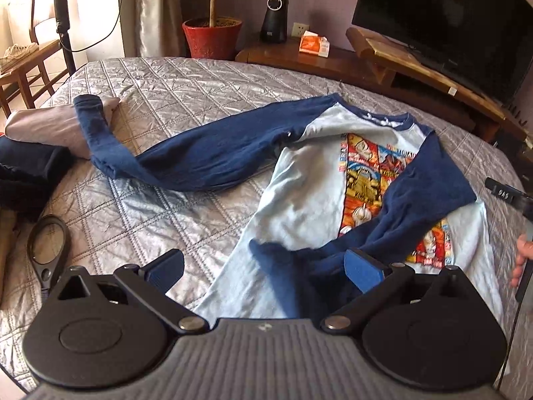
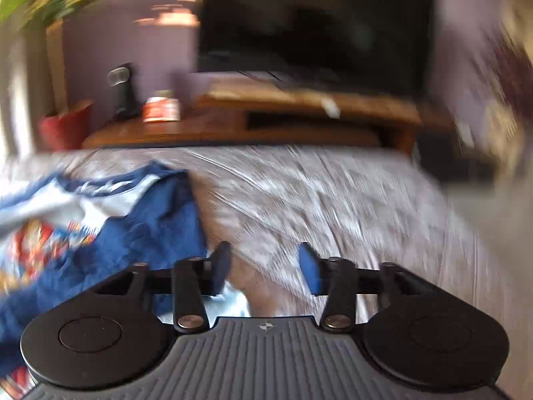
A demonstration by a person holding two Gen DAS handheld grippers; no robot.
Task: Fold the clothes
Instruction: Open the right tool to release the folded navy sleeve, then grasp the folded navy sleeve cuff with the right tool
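Observation:
A long-sleeved shirt point(image 1: 299, 196) lies face up on the bed, pale blue with navy sleeves and a bright picture print on the chest. One navy sleeve point(image 1: 186, 153) stretches out to the left. The other sleeve point(image 1: 416, 200) is folded across the chest, its cuff ending between my left gripper's fingers. My left gripper point(image 1: 265, 268) hangs just above that cuff, wide open and gripping nothing. In the blurred right wrist view the shirt point(image 2: 100, 220) is at the left. My right gripper point(image 2: 265, 266) stands open over bare bed cover beside it, with nothing between its pads.
The bed has a silver quilted cover point(image 1: 160, 100). A beige garment point(image 1: 43, 126) and a dark one point(image 1: 30, 173) lie at its left edge, with a magnifying glass point(image 1: 46, 243) nearer. Beyond are a wooden bench point(image 1: 333, 60), a television point(image 1: 449, 23) and a red pot point(image 1: 211, 38). A hand point(image 1: 523, 256) shows at the right edge.

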